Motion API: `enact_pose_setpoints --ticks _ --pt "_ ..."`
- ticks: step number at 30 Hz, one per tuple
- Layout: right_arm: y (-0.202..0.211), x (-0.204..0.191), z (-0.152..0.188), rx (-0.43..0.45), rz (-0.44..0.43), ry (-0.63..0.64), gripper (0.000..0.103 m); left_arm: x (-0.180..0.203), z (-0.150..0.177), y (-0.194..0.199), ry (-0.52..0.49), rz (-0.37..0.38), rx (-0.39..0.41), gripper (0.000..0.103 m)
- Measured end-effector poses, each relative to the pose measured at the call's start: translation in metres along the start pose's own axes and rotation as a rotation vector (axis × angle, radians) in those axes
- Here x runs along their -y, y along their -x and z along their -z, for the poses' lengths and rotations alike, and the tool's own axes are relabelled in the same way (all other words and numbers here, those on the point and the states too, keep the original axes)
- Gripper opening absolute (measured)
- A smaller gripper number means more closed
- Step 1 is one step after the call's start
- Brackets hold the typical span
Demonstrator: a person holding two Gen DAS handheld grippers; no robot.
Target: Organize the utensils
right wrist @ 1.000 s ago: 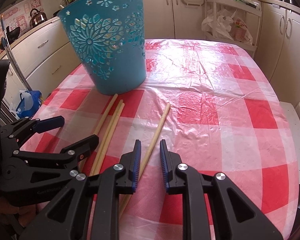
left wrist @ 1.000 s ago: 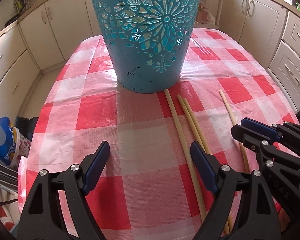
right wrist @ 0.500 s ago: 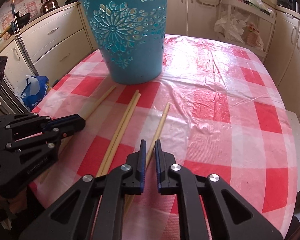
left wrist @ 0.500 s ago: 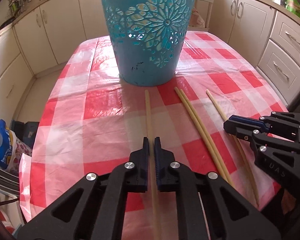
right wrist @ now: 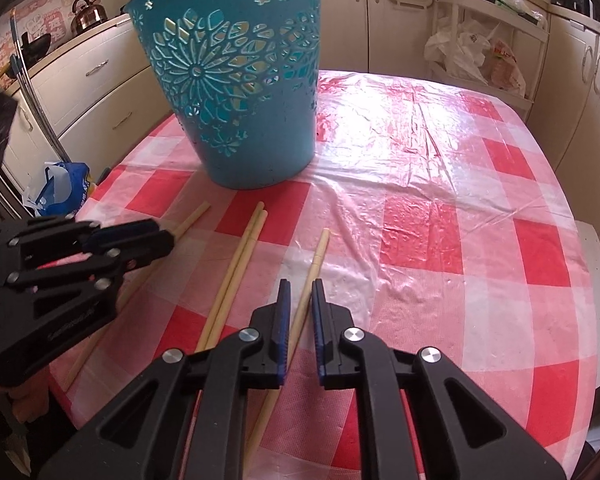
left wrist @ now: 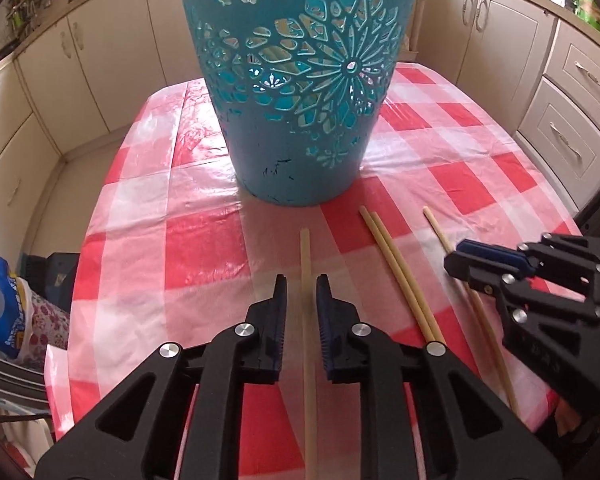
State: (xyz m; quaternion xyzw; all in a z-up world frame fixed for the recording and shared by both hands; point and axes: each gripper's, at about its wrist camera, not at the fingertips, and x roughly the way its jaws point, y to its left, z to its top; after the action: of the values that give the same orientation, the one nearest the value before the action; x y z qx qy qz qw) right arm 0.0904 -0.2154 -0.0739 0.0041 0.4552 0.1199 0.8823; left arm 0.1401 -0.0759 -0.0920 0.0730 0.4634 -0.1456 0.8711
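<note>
Straddling 1 chopstick (left wrist: 306,280), left gripper (left wrist: 301,300) hides contact.

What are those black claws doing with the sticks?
A person holds two grippers over a checked table. The left gripper straddles one chopstick, the right gripper another chopstick; whether either is pinched is unclear. Two more chopsticks lie between them, before a blue basket.
</note>
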Motion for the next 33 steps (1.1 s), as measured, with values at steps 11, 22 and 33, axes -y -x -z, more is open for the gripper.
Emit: enact_pose_setpoints --ticks 11,22,33 --pt "0.001 -0.002 -0.002 -0.038 -0.001 0.052 0.008 -0.018 0.001 0.0 0.129 -0.004 0.014 0.006" --pt "0.003 0.0 0.003 -0.018 -0.001 0.028 0.006 -0.017 -0.001 -0.003 0.084 -0.016 -0.003 0.008" --pt "0.002 -0.002 0.003 -0.018 0.007 0.042 0.007 -0.005 0.001 -0.002 0.044 -0.017 0.008 0.037"
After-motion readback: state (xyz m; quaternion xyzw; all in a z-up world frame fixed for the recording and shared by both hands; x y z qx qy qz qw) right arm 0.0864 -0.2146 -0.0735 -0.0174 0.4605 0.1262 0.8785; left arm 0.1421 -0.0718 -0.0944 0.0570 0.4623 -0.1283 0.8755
